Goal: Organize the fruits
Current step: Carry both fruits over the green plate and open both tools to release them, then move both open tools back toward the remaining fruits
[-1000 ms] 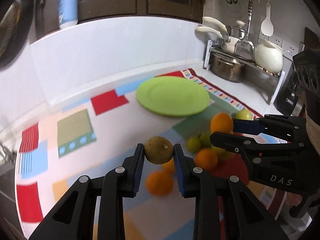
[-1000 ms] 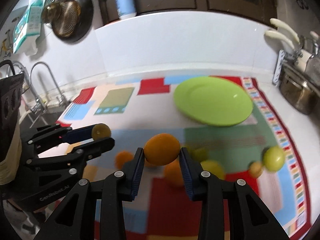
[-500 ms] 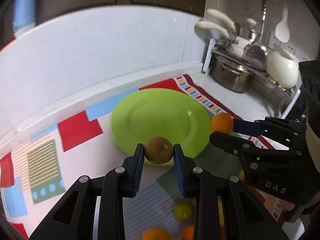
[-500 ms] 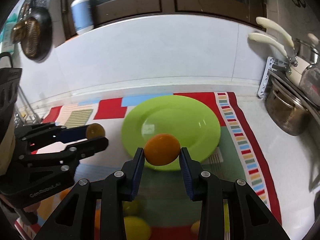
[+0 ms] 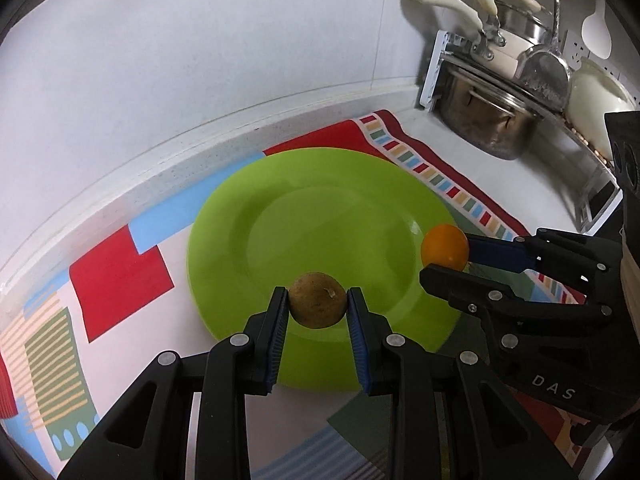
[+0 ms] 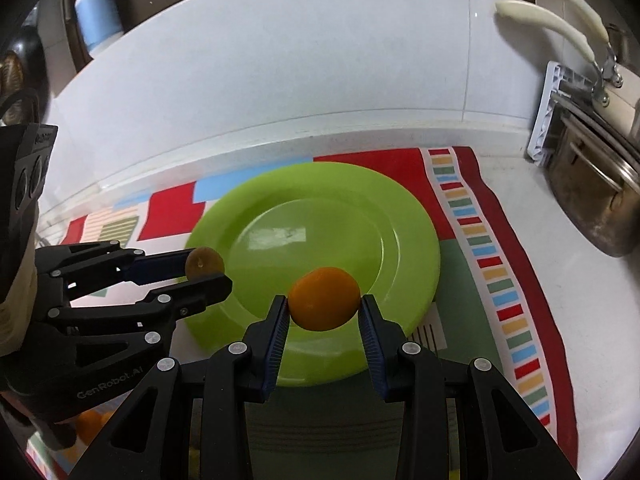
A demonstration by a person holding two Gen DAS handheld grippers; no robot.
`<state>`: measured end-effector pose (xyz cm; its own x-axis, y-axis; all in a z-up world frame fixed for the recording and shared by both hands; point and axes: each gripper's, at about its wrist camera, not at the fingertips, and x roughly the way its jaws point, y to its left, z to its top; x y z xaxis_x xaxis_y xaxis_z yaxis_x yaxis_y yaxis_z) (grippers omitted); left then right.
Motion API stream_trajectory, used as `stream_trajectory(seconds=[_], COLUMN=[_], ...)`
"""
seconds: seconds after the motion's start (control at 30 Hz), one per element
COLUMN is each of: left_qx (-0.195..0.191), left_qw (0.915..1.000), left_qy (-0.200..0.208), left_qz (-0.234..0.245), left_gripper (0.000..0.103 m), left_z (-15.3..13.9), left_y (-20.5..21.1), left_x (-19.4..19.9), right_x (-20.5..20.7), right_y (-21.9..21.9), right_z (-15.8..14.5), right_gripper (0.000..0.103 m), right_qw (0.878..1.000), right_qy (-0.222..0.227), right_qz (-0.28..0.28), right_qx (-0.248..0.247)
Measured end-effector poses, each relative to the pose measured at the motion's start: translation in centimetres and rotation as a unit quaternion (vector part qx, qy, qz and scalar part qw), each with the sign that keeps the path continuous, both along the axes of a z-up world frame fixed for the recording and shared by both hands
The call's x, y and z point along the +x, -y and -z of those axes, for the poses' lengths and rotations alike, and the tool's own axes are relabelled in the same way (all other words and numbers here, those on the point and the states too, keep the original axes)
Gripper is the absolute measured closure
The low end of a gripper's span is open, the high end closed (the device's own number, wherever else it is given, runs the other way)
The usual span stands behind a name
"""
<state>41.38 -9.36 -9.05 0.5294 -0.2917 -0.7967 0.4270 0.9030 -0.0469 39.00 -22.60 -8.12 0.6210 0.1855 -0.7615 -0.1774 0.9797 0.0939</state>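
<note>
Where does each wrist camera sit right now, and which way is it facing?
Left wrist: sits behind the left gripper, looks forward and down over the brown fruit at the green plate; the right gripper enters from the right.
Right wrist: sits behind the right gripper, faces the same plate over the orange; the left gripper enters from the left.
Shared: plate, patterned mat, both fruits, steel pot.

Home kitchen, white tiled backsplash (image 5: 200, 60), steel pot (image 5: 486, 120) on a dish rack (image 5: 436, 68), soap bottle (image 6: 96, 12) by dark cabinets
</note>
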Motion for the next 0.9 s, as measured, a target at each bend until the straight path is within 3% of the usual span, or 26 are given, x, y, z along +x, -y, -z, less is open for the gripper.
stream_trajectory(seconds=[0.1,0.23,0.6,0.9], left_qx=[0.004,0.007,0.017,0.006], left_qw=[1.0000,0.9997,0.9950,0.9890], left_qy=[0.004,0.018,0.090,0.129], left_qz=[-0.004,-0.012,-0.039,-0.071], left_gripper=[0.059,0.053,0.025,0.017], left_z=[-0.1,-0.9,-5.1,-8.2], left_y=[-0.2,-0.8,-3.3,-5.9], left_x=[0.1,-0.5,-6.6,-11.7], right_x=[0.3,0.0,-5.2,-9.9], right_y=[0.2,0.3,0.0,-1.2], right_z=[0.2,-0.4,-4.2,-6.3], right_gripper=[0.065,0.059,0.047,0.034], right_qw=[1.000,1.000,0.998,0.997], right_qy=[-0.002,0.007,0.056,0.075], right_qz=[0.008,0.018,0.034,0.034], right_qx=[0.002,-0.001,-0.003,0.006])
